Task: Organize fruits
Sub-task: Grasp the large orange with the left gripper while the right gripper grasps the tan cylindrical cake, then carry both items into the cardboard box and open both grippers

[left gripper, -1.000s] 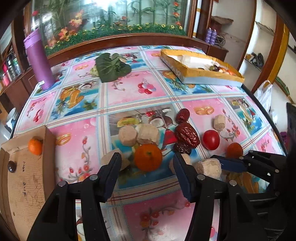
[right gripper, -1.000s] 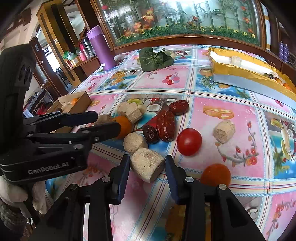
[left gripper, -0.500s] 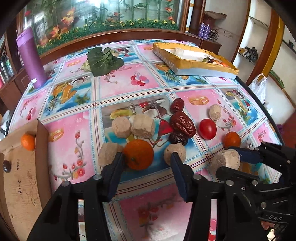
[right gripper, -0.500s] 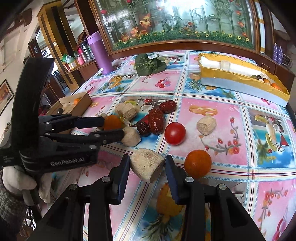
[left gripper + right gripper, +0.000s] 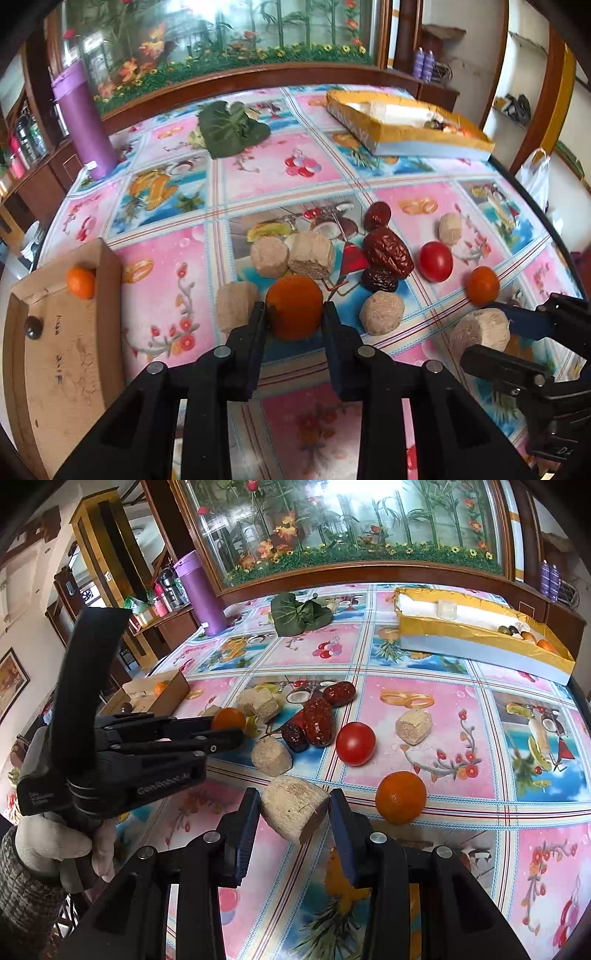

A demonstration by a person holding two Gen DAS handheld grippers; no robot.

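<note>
Left gripper (image 5: pixel 293 314) fingers pinching an orange (image 5: pixel 294 307) low on the worktop (image 5: pixel 258 177), right gripper (image 5: pixel 293 805) fingers clamped on a tan cylinder (image 5: pixel 295 808) – tomato (image 5: pixel 355 743) at 1 o'clock, fruit-print cloth, cardboard box (image 5: pixel 55 350) at 9 o'clock.

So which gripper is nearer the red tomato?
Right. The right gripper, shut on a beige cylinder, sits just short of the tomato; the left gripper is farther left.

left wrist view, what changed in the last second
The left gripper moved in and its jaws closed on the orange, which a second ago sat free between open jaws. The right gripper kept its hold on the beige cylinder and lifted it back from the pile. The tomato, dates and cardboard box stayed put.
</note>
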